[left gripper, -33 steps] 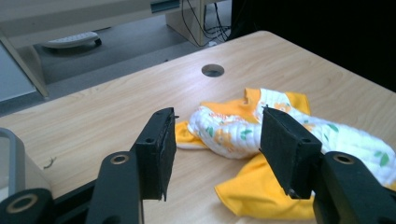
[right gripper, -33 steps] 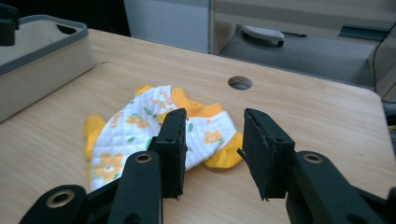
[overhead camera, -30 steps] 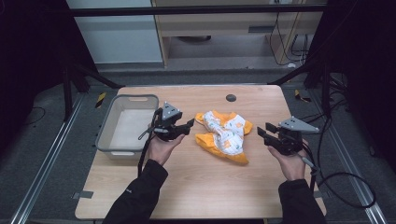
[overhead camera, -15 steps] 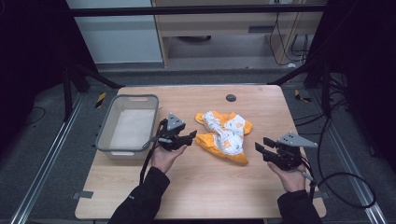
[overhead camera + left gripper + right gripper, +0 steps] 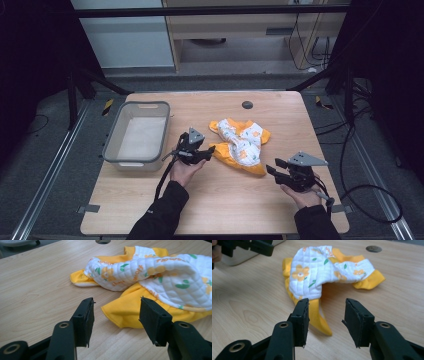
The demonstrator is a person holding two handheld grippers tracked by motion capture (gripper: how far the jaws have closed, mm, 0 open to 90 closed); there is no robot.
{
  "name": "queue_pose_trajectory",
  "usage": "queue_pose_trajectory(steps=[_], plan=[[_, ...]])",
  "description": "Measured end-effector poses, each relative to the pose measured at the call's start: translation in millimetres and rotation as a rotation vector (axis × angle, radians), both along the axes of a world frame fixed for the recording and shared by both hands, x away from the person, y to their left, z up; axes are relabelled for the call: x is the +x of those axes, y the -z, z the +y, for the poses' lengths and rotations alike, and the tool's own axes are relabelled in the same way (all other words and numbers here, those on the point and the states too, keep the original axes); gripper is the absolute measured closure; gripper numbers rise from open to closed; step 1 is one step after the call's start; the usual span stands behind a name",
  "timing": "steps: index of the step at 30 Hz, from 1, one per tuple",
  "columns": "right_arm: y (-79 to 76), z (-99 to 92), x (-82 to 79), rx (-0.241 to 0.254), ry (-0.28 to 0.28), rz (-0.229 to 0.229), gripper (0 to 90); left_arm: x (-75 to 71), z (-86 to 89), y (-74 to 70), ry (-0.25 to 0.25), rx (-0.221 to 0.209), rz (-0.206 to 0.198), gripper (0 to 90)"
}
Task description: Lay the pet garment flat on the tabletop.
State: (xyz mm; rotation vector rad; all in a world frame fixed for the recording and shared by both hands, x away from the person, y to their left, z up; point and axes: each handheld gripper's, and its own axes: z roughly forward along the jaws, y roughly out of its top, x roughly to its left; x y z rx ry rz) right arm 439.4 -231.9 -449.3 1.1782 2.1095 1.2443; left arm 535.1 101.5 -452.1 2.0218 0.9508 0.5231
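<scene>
I hold my left hand-held gripper (image 5: 208, 150) and right hand-held gripper (image 5: 272, 169) open and empty, the right's jaws just widened, flanking the crumpled yellow-and-white quilted cloth (image 5: 241, 144) mid-desk (image 5: 220, 200), seemingly to pinch opposite edges

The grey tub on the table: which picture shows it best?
The high view: there the grey tub appears whole, rim and pale inside, left of the yellow and white garment. The right gripper view catches just a pale corner of it at the top left. The left gripper view looks toward the garment instead.
</scene>
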Motion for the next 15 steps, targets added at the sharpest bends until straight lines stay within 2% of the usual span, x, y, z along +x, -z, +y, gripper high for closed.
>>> queue_pose_trajectory(steps=[6, 10, 15], plan=[[11.1, 5.8, 0.4, -0.014, -0.025, 0.027, 55.4, 10.3, -1.0, 10.7, -0.013, -0.006, 0.017, 45.4], [15.1, 7.8, 0.7, -0.005, -0.030, 0.037, 55.6, 14.8, -5.8, 19.3, 0.011, -0.003, 0.018, 45.4], [23.5, 14.8, 3.2, -0.031, -0.050, 0.056, 56.3, 17.8, -10.9, 24.8, 0.035, 0.014, 0.011, 45.8]])
